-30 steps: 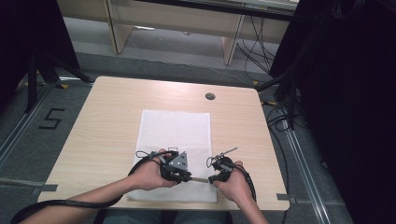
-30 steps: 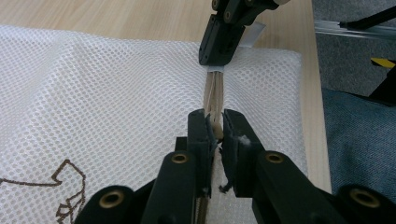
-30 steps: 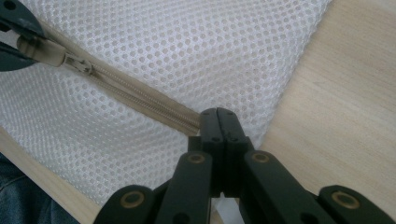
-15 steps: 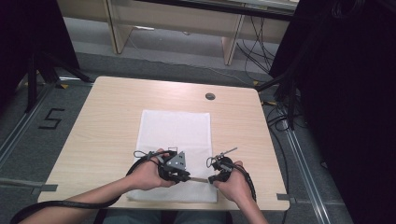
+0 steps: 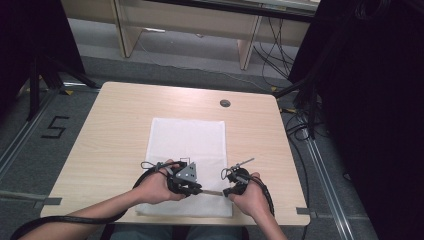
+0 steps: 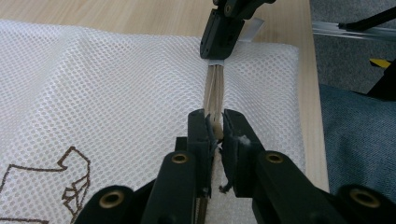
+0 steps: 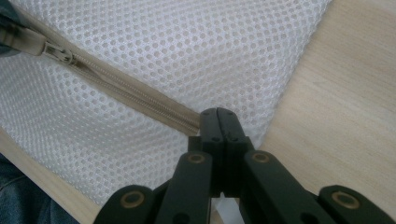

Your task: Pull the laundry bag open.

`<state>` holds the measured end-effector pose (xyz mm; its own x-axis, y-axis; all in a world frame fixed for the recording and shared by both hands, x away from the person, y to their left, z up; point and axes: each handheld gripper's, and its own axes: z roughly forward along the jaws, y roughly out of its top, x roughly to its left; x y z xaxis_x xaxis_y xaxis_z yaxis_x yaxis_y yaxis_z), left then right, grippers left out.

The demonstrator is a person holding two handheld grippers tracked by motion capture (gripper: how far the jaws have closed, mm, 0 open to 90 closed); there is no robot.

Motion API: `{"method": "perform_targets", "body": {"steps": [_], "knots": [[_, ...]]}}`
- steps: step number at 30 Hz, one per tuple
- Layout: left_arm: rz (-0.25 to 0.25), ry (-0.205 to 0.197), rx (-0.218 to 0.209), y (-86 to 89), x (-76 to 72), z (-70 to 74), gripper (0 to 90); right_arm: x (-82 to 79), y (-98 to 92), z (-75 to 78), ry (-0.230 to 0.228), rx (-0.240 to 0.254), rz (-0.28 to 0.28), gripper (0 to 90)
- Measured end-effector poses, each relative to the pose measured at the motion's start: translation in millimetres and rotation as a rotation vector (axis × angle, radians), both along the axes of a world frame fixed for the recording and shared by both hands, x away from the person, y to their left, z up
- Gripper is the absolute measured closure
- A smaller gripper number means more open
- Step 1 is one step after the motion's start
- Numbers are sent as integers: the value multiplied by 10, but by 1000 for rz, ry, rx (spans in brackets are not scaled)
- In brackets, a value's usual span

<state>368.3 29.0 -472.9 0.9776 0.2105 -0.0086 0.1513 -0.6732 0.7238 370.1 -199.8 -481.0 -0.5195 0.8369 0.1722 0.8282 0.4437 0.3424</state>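
Note:
A white mesh bag (image 5: 187, 140) lies flat on the wooden table (image 5: 115, 115), with a beige zipper (image 5: 212, 192) along its near edge. My left gripper (image 5: 200, 190) is shut on the zipper pull (image 6: 216, 129), which sits pinched between its jaws. In the left gripper view the zipper (image 6: 215, 88) runs straight ahead to my right gripper (image 6: 224, 32). My right gripper (image 7: 218, 116) is shut on the zipper's end at the bag's corner. In the right gripper view the zipper (image 7: 130, 91) leads away to its slider (image 7: 58, 53) at the upper left. The two grippers (image 5: 226, 191) face each other a short way apart.
A brown printed logo (image 6: 70, 186) marks the mesh near my left gripper. The person's blue trousers (image 6: 355, 121) show past the table's near edge. A round cable hole (image 5: 225, 103) sits at the table's far side, and bare wood (image 7: 336, 93) lies right of the bag.

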Motion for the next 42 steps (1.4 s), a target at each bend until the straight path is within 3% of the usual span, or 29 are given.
{"method": "perform_targets", "body": {"steps": [8,9,12,13,16,20,21,27,29,30,42], "knots": [[7,3,-1,49,3,14,814,-1,1,1,2,-1,-3,900],[-3,-11,13,61,12,20,814,6,-4,-7,-10,2,10,900],[9,1,-6,68,-1,15,813,0,0,1,3,0,-2,900],[-4,-15,3,70,8,21,814,-2,1,1,1,-1,-3,900],[8,0,0,82,-1,21,814,-2,1,1,1,0,-2,900],[0,-13,4,99,5,22,814,-1,0,1,6,1,-3,900],[11,5,-3,103,-2,18,814,-1,1,1,4,0,-3,900],[4,-9,13,127,0,26,813,-2,1,2,3,-1,-3,900],[7,-6,1,130,-1,24,814,-2,1,1,4,-1,-2,900],[12,12,-2,142,-1,24,814,-1,1,0,1,0,-2,900],[13,0,-3,152,-9,25,814,1,-4,0,6,3,-1,900]]}}
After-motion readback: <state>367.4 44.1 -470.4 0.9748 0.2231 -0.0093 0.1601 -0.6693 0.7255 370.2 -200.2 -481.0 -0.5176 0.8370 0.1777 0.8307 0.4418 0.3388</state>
